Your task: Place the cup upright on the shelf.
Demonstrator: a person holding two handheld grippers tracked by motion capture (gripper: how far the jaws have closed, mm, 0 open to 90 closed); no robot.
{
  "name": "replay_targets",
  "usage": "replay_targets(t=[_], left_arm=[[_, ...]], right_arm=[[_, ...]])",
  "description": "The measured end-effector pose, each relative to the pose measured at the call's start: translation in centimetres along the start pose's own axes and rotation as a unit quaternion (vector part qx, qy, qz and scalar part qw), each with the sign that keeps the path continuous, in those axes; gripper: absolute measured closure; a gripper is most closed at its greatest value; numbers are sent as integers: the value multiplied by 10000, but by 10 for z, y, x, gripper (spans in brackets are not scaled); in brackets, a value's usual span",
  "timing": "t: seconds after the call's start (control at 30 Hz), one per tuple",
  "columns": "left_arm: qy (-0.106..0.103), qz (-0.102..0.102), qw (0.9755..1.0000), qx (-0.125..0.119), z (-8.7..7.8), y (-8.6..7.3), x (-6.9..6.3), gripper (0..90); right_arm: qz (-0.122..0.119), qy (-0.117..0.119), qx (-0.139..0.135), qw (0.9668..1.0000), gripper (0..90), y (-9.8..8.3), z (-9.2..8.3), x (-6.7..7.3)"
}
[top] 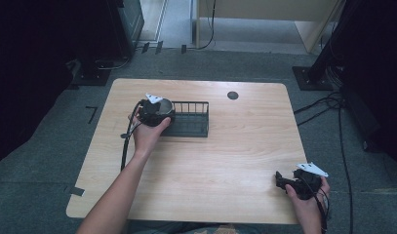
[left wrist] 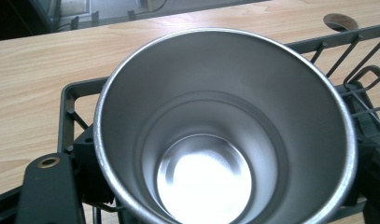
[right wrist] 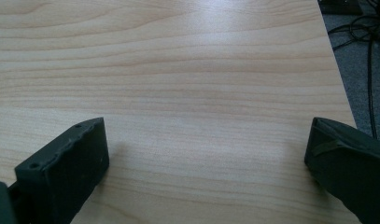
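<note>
Steel cup (left wrist: 222,135) is gripped by left tool (top: 157,113), held upright directly over near-left end of wire rack (top: 193,127). Right tool (top: 298,184) is open, idle, well apart at near-right of surface (top: 235,156).

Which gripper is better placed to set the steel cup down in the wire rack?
Left. The left gripper is over the wire rack's left end with the steel cup between its jaws. The right gripper sits open near the table's front right corner.
</note>
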State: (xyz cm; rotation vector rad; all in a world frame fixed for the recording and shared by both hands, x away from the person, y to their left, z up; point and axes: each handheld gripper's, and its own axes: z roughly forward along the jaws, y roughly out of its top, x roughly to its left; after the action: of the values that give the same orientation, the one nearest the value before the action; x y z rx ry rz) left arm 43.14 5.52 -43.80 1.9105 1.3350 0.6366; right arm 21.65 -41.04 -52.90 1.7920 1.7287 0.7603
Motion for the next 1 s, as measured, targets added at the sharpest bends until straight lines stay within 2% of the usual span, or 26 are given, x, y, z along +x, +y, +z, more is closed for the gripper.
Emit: replay_targets(t=[0.07, 0.13, 0.2, 0.27, 0.3, 0.4, 0.47, 0.5, 0.53, 0.7, 0.87, 1.0], left_arm=[[-4, -2, 10000, 17, -1, 0, 0, 185], [82, -13, 10000, 29, -1, 1, 1, 108], [60, -69, 10000, 37, -3, 2, 4, 29], [23, -106, 9999, 16, -5, 2, 5, 0], [-41, -103, 9999, -19, -7, 2, 7, 0], [-2, -77, 9999, -127, -15, 4, 9, 0], [-36, -130, 9997, -223, -20, 6, 10, 0], [-73, -150, 9993, -349, -27, 7, 11, 0], [-73, -150, 9993, -349, -27, 7, 11, 0], [-150, -224, 9977, -624, -48, 13, 15, 0], [-189, -259, 9970, -709, -62, 12, 17, 0], [-169, -293, 9963, -785, -79, 4, 21, 0]], right_arm=[[0, 0, 0, 10000, 0, 0, 0, 0], [1, -1, 0, 10000, 0, 0, 0, 0], [0, 0, 1, 10000, 0, 0, 0, 0], [0, 0, 0, 10000, 0, 0, 0, 0], [0, 0, 0, 10000, 0, 0, 0, 0], [0, 0, 0, 10000, 0, 0, 0, 0], [0, 1, 0, 10000, 0, 0, 0, 0], [1, 0, -1, 10000, 0, 0, 0, 0], [0, -1, 0, 10000, 0, 0, 0, 0], [0, 0, 0, 10000, 0, 0, 0, 0], [0, 0, 1, 10000, 0, 0, 0, 0], [-2, 0, 0, 10000, 0, 0, 0, 0]])
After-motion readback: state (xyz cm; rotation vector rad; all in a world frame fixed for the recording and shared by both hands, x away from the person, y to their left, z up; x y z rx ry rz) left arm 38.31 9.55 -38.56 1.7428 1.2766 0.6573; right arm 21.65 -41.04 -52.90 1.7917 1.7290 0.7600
